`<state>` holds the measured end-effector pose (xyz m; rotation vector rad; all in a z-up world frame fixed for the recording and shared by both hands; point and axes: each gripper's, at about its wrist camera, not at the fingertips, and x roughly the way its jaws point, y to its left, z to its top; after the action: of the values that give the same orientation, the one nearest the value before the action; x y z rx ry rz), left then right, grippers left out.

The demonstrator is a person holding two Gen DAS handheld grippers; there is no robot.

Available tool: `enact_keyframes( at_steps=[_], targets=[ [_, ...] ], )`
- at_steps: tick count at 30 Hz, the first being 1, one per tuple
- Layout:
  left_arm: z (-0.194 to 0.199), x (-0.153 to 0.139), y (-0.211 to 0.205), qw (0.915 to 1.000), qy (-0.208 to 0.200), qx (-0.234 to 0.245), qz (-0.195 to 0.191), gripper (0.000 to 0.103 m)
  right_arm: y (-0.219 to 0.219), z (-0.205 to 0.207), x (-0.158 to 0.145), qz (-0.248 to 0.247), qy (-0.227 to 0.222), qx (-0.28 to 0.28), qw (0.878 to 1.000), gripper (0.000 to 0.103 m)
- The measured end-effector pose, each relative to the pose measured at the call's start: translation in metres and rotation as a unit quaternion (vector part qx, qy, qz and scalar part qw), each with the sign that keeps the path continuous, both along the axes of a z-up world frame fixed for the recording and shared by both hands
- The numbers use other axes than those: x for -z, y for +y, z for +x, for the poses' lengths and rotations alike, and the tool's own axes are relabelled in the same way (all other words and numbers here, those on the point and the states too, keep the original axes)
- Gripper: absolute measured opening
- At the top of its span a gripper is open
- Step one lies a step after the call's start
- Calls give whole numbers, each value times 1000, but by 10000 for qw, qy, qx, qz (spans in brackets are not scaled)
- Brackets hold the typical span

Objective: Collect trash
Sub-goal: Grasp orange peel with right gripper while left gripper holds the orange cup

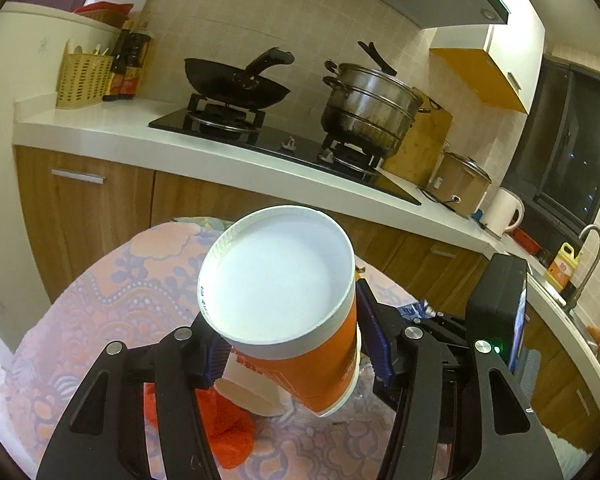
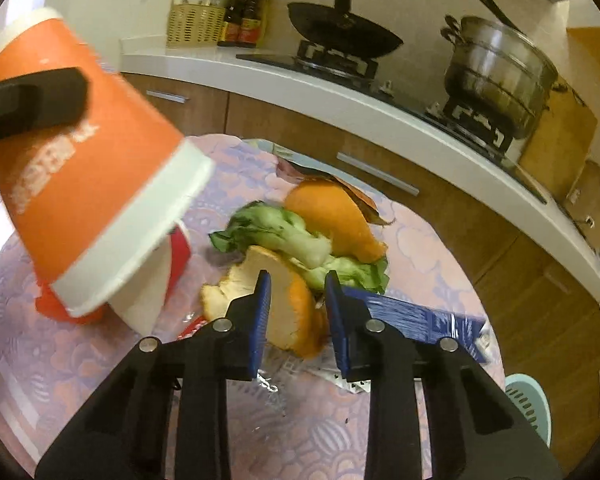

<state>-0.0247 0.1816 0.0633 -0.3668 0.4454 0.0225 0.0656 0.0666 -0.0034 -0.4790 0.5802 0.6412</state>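
Observation:
My left gripper [image 1: 296, 340] is shut on an orange paper cup [image 1: 284, 280] with a white rim, held tilted above the table, its white bottom toward the camera. The right wrist view shows the same cup [image 2: 88, 176] at the upper left with one black finger [image 2: 32, 100] across it. My right gripper [image 2: 298, 280] is low over the trash pile, its blue pads on either side of a curled orange peel [image 2: 288, 312] and touching it. Behind lie a green leafy vegetable [image 2: 284, 236] and a second orange peel [image 2: 332, 216].
A blue wrapper [image 2: 416, 316], a white cup on its side [image 2: 148, 292] and a red bag [image 1: 228, 432] lie on the patterned tablecloth [image 2: 60, 360]. Beyond are the counter [image 1: 100, 128], wok [image 1: 236, 84] and steamer pot [image 1: 372, 108]. A pale blue basket [image 2: 528, 404] stands low on the right.

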Motion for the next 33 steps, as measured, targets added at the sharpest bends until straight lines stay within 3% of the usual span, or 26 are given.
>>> enact_keyframes(
  at_steps=[4,7,12,20,27,33],
  targets=[
    [0,0,-3,10000,26,26,10,54,8,2,15,-307,138,36,9994,25],
    [-1,-1,-5,10000,30,8,57,54,7,4,18,-351,179,148,9991,15],
    [-6,-5,-3,10000,-31,-81,23,54,-13,3,1,164,305,293,9990,5],
    [-20,-27,-10,9994,-276,-191,53,54,-52,-39,-35,771,41,269,9967,5],
    [-19,-50,-40,9983,-499,8,316,54,-102,-51,-61,1176,-97,502,9917,5],
    [6,-52,-79,9973,-425,390,459,54,-156,-43,-70,1357,-184,933,9862,5]
  ],
)
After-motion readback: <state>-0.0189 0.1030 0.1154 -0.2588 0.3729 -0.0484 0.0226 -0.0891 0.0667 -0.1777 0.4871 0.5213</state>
